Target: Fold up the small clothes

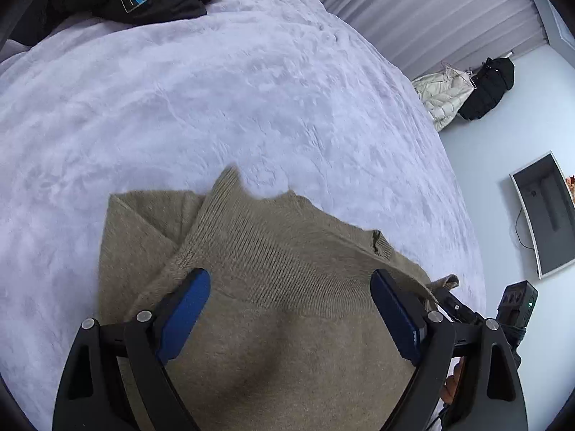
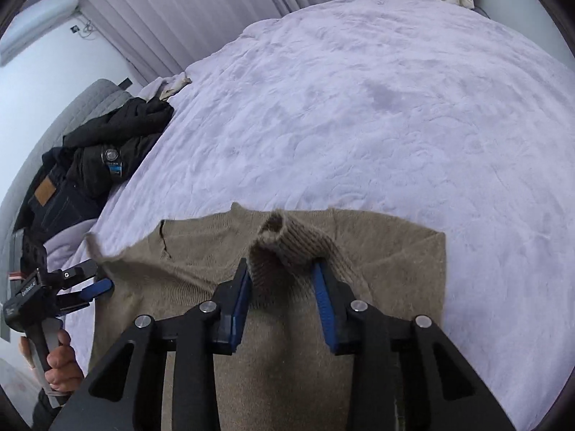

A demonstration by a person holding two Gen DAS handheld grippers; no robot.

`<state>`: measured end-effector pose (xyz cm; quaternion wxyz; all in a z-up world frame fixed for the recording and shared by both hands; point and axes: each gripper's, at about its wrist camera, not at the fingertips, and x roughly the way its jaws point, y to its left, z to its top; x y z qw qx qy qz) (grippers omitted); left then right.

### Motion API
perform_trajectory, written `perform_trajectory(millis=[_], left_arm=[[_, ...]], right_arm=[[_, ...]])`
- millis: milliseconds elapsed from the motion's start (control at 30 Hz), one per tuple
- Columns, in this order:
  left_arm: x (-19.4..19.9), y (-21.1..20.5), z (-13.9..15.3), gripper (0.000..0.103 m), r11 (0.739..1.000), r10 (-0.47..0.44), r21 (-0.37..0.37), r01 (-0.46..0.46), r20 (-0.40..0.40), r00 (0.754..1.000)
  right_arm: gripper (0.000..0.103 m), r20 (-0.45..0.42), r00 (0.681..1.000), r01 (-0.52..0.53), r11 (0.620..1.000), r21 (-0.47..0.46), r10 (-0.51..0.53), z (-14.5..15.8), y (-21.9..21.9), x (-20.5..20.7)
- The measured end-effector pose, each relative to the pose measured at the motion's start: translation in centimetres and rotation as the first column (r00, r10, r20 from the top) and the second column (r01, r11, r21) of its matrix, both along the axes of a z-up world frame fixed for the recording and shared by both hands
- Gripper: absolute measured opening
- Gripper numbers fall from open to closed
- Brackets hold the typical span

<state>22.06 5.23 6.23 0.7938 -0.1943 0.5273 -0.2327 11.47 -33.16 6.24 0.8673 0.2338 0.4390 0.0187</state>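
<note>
My right gripper (image 2: pixel 282 273) pinches a ribbed sleeve cuff of the tan sweater (image 2: pixel 377 262), lower centre of frame. My left gripper (image 1: pixel 290 289) gapes wide over the sweater, spread on the lavender blanket (image 1: pixel 215 89).

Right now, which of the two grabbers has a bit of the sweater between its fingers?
The right gripper: the tan sweater's ribbed sleeve cuff sits between its blue pads. The left gripper is wide open above flat knit.
</note>
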Motion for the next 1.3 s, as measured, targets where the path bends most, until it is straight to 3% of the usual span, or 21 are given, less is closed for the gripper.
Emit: perform_trajectory(millis=[100, 167, 300, 400, 533, 633, 700, 733, 800, 867, 933, 1033, 1167, 1233, 1300], left_arm=[[-0.8, 0.8, 0.5, 0.091, 0.999, -0.003, 0.049, 0.001, 0.039, 0.999], [-2.0, 1.4, 0.7, 0.091, 0.996, -0.016, 0.094, 0.009, 0.072, 0.997], [-3.9, 1.1, 0.7, 0.091, 0.985, -0.049, 0.169, 0.028, 0.12, 0.992], [-4.2, -1.6, 0.0, 0.091, 0.975, -0.096, 0.208, 0.072, 0.104, 0.99], [-3.4, -3.5, -3.2, 0.091, 0.943, -0.096, 0.322, 0.081, 0.033, 0.995], [-3.5, -2.1, -3.6, 0.091, 0.95, -0.102, 0.298, 0.088, 0.033, 0.994], [-3.8, -0.9, -2.5, 0.091, 0.954, -0.086, 0.291, 0.07, 0.043, 0.995], [-4.1, -0.2, -1.8, 0.091, 0.957, -0.075, 0.285, 0.054, 0.062, 0.995], [-4.3, 1.2, -0.2, 0.091, 0.962, -0.073, 0.268, 0.045, 0.097, 0.993], [-4.4, 2.2, 1.4, 0.091, 0.963, -0.064, 0.27, 0.025, 0.14, 0.988], [-4.0, 2.3, 2.4, 0.091, 0.962, -0.045, 0.274, -0.005, 0.174, 0.984], [-2.9, 0.5, 2.2, 0.091, 0.971, -0.037, 0.241, 0.001, 0.145, 0.989], [-2.4, -4.9, 0.2, 0.091, 0.939, -0.148, 0.331, 0.096, 0.135, 0.98], [-1.8, -6.3, -0.9, 0.091, 0.924, -0.157, 0.368, 0.099, 0.131, 0.979], [-0.8, -6.4, -2.0, 0.091, 0.892, -0.13, 0.449, 0.053, 0.143, 0.981]], right_arm=[[0.047, 0.028, 1.0, -0.009, 1.0, 0.006, 0.009, 1.1, -0.6, -0.5], [0.057, 0.037, 0.999, -0.013, 0.998, -0.067, 0.016, 1.9, -0.3, -1.7], [0.057, 0.072, 0.995, -0.058, 0.982, -0.178, 0.071, 3.0, 0.7, -4.0], [0.057, 0.024, 0.988, -0.141, 0.966, -0.218, 0.15, 2.2, 3.2, -2.8], [0.057, -0.06, 0.991, -0.129, 0.984, -0.124, 0.122, -0.2, 3.2, -0.7], [0.054, -0.117, 0.993, -0.003, 0.995, -0.098, -0.009, -2.1, -0.8, -0.5], [0.048, -0.103, 0.994, 0.019, 1.0, 0.004, -0.019, -2.5, -3.2, -1.4], [0.053, -0.105, 0.994, 0.033, 0.999, -0.002, -0.033, -2.2, -3.8, -1.9], [0.056, -0.089, 0.992, 0.079, 0.987, -0.139, -0.092, -0.7, -4.4, -3.2], [0.06, -0.038, 0.997, 0.063, 0.982, -0.177, -0.071, 1.0, -4.4, -4.3], [0.068, -0.012, 0.998, 0.054, 0.982, -0.182, -0.058, 2.1, -4.0, -4.5], [0.072, 0.006, 1.0, 0.011, 0.967, -0.256, -0.01, 3.1, -0.7, -3.1], [0.073, -0.012, 0.996, -0.089, 0.951, -0.297, 0.089, 2.2, 4.7, 0.2], [0.072, -0.044, 0.99, -0.14, 0.958, -0.252, 0.133, 1.0, 6.5, 1.6], [0.072, -0.097, 0.984, -0.168, 0.957, -0.235, 0.149, -0.7, 7.5, 3.2]])
